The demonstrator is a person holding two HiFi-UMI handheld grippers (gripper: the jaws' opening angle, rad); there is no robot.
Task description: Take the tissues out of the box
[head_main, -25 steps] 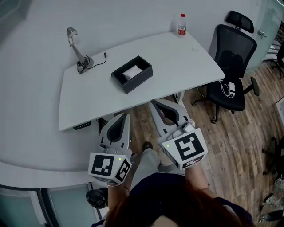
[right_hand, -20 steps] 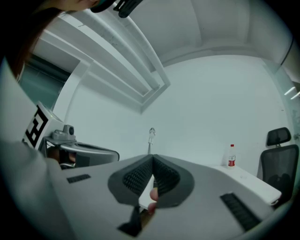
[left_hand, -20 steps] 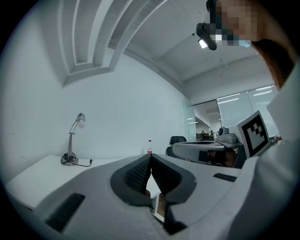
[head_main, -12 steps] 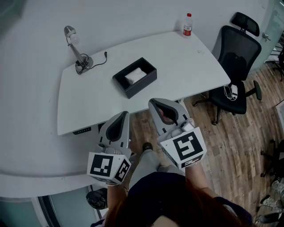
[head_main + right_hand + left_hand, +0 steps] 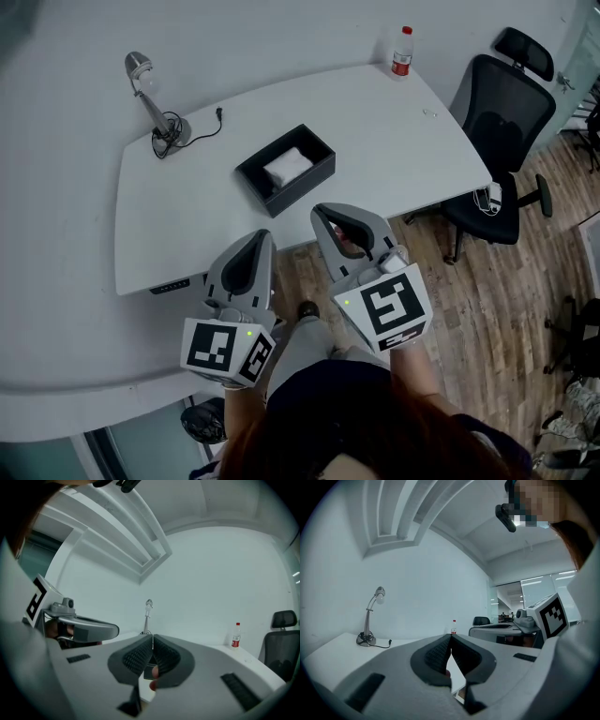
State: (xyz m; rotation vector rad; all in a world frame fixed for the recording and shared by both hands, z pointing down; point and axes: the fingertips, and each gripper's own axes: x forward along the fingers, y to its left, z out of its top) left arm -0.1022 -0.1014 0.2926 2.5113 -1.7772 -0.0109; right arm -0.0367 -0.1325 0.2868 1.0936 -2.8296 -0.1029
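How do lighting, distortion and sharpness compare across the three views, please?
Head view: dim, bluish, fairly sharp; the box reads clearly. Left gripper view: strong fisheye, dark round border, mosaic patch upper right, lamp crisp. Right gripper view: same fisheye bending the ceiling lines; the shut fingers loom large.

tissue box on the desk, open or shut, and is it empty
Open, not empty: the black box has no cover on top, and white tissues lie inside it.

The right gripper (image 5: 152, 638), jaws together, faces lamp (image 5: 147, 616) and bottle (image 5: 236, 637).
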